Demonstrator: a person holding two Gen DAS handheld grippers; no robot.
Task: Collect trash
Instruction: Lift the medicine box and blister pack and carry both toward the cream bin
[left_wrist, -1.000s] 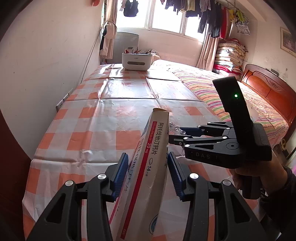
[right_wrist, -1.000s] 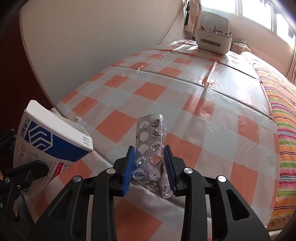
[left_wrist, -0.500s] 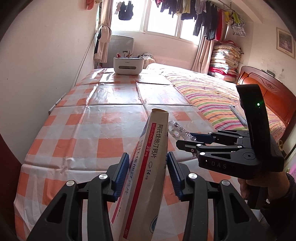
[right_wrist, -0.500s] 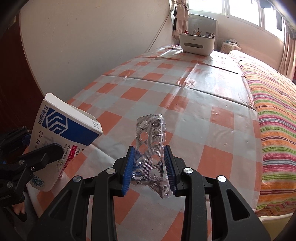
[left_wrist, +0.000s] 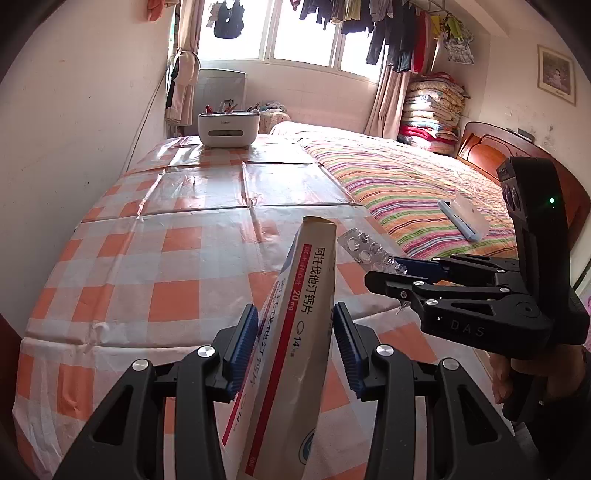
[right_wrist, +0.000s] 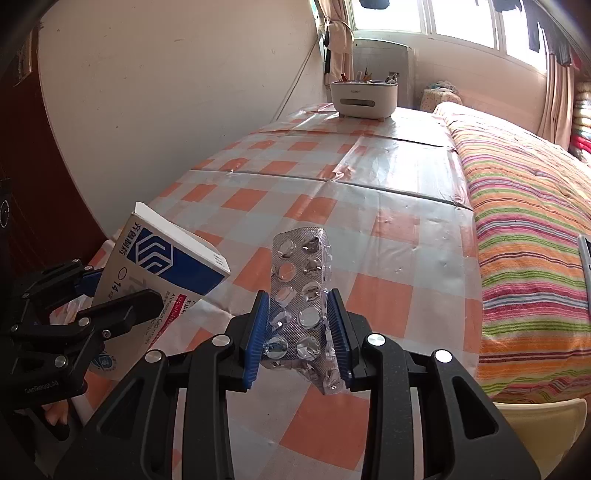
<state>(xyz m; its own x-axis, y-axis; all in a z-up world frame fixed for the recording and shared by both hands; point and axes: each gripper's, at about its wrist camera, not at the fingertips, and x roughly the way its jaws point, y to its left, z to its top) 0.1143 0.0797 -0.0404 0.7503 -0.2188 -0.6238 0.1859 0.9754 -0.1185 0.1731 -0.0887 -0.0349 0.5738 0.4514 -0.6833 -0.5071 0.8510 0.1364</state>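
Left wrist: medicine box (left_wrist: 295, 332) clamped, long axis pointing away.

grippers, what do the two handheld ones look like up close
Both the left gripper and right gripper are matte black plastic linkages with silver screw heads and ribbed blue pads on the jaws. The right one carries faint "DAS" lettering, an upright black block and a green light. A dark sleeve shows behind it.

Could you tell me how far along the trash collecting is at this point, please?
Both pieces are picked up: the left gripper is shut on the medicine box, the right gripper on the used blister pack. No other trash shows on the checked tablecloth. Dropping them remains, and no bin is in view.
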